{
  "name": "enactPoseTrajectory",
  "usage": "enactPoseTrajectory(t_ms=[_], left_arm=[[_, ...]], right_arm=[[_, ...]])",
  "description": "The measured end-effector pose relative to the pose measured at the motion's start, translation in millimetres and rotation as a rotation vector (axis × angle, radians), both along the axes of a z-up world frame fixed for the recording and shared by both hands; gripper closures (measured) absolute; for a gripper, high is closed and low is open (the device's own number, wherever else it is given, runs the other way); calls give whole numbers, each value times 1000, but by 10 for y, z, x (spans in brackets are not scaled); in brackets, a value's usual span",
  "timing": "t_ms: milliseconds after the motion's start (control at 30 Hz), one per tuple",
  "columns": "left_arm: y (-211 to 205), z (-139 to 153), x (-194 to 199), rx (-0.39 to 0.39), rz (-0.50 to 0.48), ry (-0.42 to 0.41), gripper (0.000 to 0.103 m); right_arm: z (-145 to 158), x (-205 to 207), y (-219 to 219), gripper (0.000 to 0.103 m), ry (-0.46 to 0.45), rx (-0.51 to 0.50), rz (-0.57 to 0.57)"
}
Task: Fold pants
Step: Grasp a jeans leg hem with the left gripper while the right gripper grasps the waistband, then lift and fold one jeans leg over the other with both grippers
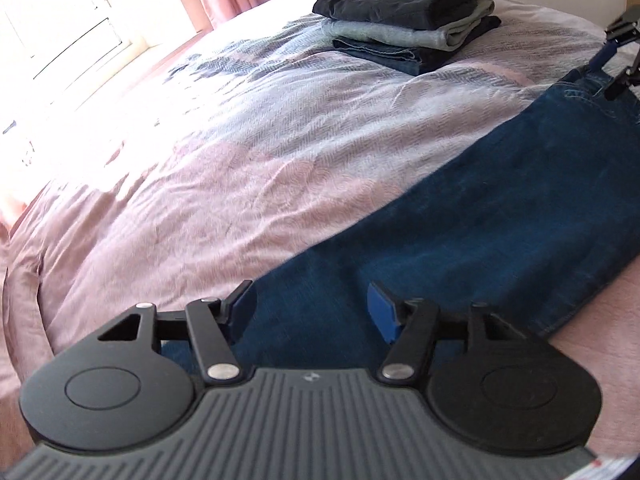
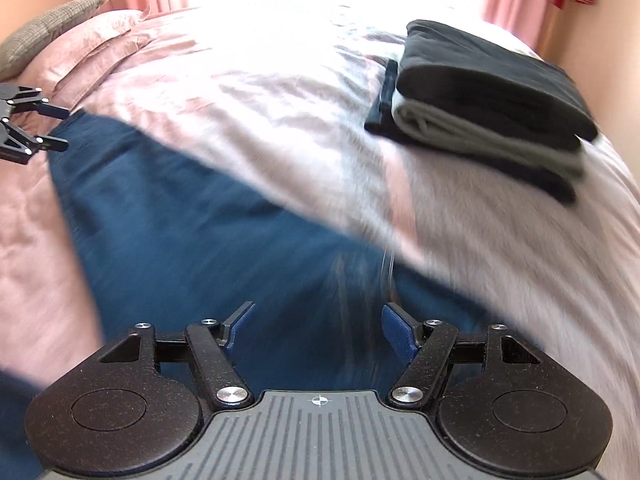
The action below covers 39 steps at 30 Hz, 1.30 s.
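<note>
Jeans [image 1: 500, 200] spread flat on the bed [image 1: 200, 160].
We see both grippers, left [image 1: 312, 304] and right [image 2: 318, 320], fingers apart over the denim, gripping nothing.

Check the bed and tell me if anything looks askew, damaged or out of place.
Nothing stands out. The blue jeans lie flat and stretched out on the pink bedspread, and the stack of folded pants sits fairly tidy beyond them, its layers only slightly offset. No damage shows.
</note>
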<state>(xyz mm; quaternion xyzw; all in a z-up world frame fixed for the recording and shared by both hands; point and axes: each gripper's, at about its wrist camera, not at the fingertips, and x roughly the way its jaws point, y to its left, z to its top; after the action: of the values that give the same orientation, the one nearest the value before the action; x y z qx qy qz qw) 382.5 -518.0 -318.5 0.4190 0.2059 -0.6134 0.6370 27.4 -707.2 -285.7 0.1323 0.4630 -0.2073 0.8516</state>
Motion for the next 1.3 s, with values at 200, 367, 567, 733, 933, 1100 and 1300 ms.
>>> enactPoseTrajectory(t_ms=[200, 367, 567, 733, 933, 1100, 1300], left_arm=[[-558, -382, 339, 81, -122, -22, 46], [-688, -650, 483, 191, -232, -17, 46], [-623, -783, 341, 223, -310, -42, 77], [-437, -784, 133, 193, -330, -199, 100], [97, -316, -136, 52, -182, -263, 101], [1013, 289, -523, -64, 21, -198, 101], [2539, 425, -1232, -9, 280, 12, 101]], right_arm=[[-232, 491, -674, 36, -37, 90, 71], [-479, 614, -953, 36, 36, 202, 142], [-580, 508, -932, 59, 61, 292, 194], [-377, 410, -661, 90, 71, 157, 221], [235, 195, -46, 100, -11, -85, 237], [687, -250, 1141, 101, -9, -342, 306], [650, -922, 2669, 101, 78, -333, 344]])
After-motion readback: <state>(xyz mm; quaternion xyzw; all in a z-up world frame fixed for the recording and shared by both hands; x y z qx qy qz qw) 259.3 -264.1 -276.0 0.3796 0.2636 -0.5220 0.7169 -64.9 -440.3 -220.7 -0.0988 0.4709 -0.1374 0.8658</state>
